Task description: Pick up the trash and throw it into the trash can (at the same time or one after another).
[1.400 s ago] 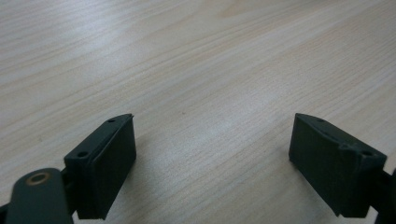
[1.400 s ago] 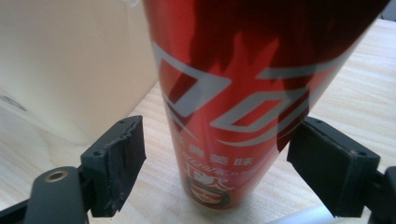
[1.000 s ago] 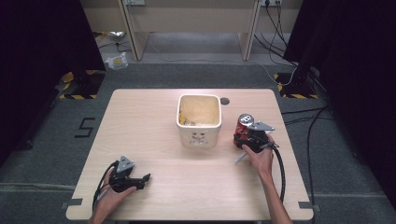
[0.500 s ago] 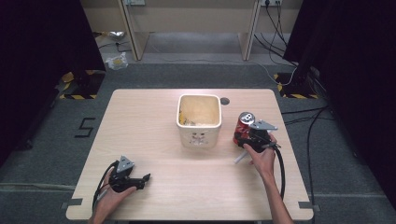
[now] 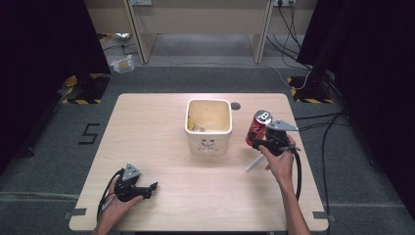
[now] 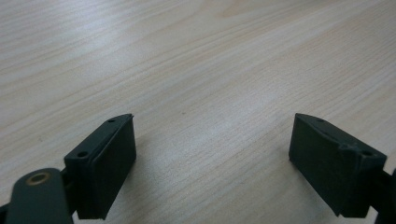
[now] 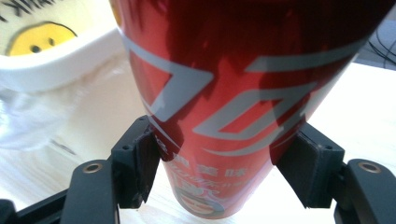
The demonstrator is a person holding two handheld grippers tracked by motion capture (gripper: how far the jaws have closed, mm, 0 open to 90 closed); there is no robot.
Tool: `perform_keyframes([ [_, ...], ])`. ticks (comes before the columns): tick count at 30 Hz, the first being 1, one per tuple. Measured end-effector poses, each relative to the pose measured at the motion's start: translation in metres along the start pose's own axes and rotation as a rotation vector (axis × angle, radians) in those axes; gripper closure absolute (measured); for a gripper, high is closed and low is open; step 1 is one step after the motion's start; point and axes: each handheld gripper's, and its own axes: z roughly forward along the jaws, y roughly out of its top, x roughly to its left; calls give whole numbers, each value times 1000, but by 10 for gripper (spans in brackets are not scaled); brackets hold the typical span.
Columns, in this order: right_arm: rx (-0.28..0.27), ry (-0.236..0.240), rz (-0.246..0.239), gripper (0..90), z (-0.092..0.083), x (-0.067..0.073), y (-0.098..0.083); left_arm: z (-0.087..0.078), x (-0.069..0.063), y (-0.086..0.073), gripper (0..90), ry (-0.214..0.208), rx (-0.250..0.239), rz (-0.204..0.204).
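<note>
Jaws of the right gripper (image 7: 219, 172) pinching a red cylindrical metal can (image 7: 233, 93), holding it clear of the pale wooden table (image 5: 161, 122), just right of the square cream plastic bin (image 5: 208, 126). Well left of that bin and nearer the person, left gripper (image 6: 212, 158) spreading wide, gripping nothing, hovering low.

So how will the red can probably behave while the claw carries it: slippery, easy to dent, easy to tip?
The red can looks smooth and glossy, so it may slip in the right claw, whose jaws grip only its lower part. Thin metal walls probably dent under hard squeezing. Being tall and narrow, it would likely tip, then roll, if set down carelessly on the table.
</note>
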Motion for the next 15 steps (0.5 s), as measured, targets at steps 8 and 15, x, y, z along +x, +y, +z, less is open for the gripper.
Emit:
perform_keyframes([
  [8, -9, 18, -15, 338, -6, 6, 17, 0, 0, 0, 140, 0, 0, 0],
  [15, -16, 22, -13, 339, -9, 8, 29, 0, 0, 0, 140, 0, 1, 0],
])
